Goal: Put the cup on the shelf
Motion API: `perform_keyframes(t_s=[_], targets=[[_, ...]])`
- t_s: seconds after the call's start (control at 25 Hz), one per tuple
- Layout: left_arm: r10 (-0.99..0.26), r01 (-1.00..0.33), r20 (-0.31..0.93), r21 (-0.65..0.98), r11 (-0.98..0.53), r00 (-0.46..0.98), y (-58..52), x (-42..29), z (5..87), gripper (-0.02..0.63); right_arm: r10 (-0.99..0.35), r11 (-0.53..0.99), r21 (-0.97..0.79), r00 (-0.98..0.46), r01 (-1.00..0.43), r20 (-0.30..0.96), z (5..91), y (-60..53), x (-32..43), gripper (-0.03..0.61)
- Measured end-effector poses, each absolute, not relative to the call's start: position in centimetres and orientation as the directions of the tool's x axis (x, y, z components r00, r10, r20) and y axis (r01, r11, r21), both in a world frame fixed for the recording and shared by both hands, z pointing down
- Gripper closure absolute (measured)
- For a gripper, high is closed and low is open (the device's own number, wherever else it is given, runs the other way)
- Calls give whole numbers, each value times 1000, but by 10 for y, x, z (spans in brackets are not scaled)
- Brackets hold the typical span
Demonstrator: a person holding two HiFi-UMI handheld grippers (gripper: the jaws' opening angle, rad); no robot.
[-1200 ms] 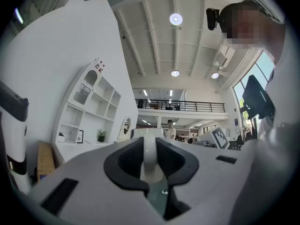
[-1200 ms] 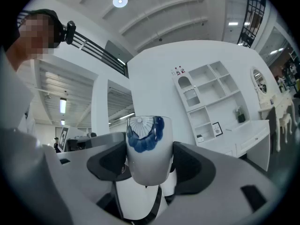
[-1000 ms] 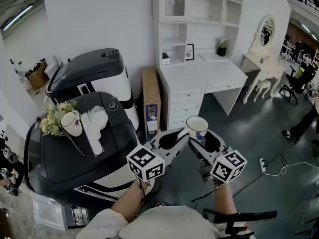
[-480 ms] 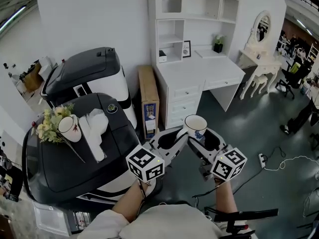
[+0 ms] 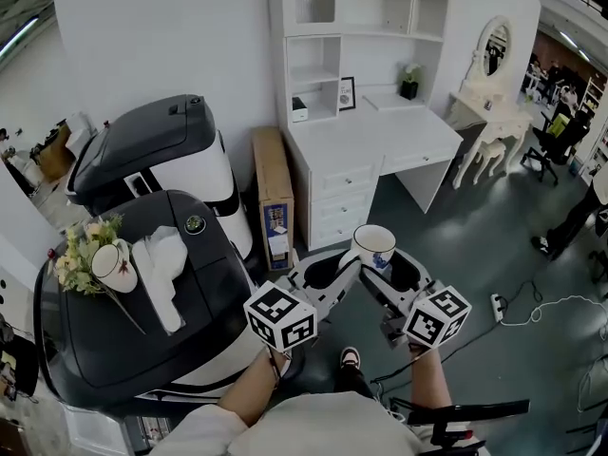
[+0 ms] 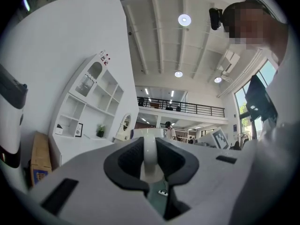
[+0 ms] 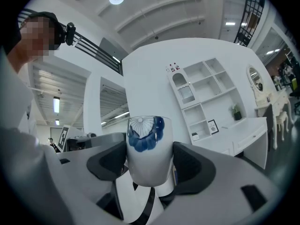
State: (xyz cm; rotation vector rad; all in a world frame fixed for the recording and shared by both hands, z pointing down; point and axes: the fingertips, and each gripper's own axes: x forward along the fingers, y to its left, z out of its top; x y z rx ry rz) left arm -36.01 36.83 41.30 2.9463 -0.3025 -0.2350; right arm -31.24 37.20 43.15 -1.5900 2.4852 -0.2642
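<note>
**Both grippers hold the cup, and the shelf is still far off**

The cup (image 5: 373, 245) is up in the air in front of the person, over the dark floor (image 5: 475, 217). It is white with a blue picture on its side. It stands straight up, with its mouth on top.

The right gripper (image 5: 384, 272) has its jaws closed on the round body of the cup, one pad on each side. The left gripper (image 5: 344, 266) has its jaws nearly together and pinches the thin white handle (image 6: 149, 150). So both tools hold the one cup.

The shelf (image 5: 353, 27) is the white one above the desk (image 5: 380, 136). It is well apart from the cup. I think the cup is being carried and has not been set down yet.

The cup looks like china. My guess is that it is light, hard, smooth and a bit slippery, and that it would break if it fell. The handle is the thin, weak part, so it should not be squeezed hard or twisted. The round body is the safer place to hold.

The two grippers should go along together, or they could pull the handle off. The cup should go down softly, flat on its bottom.
</note>
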Motion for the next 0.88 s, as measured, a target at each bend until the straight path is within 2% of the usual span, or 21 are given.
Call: perform_keyframes(t_s=[0.52,0.88], targets=[[-243,-212,-177,178,-961,954,273,-262,403,543,-894,447,-195,-443,-873,-63,419,275,-214,245],[-271,-250,-156,144,-957,950,222,-200,398,543,-872,489,-202,-484,-849,-75,416,221,-152,245]])
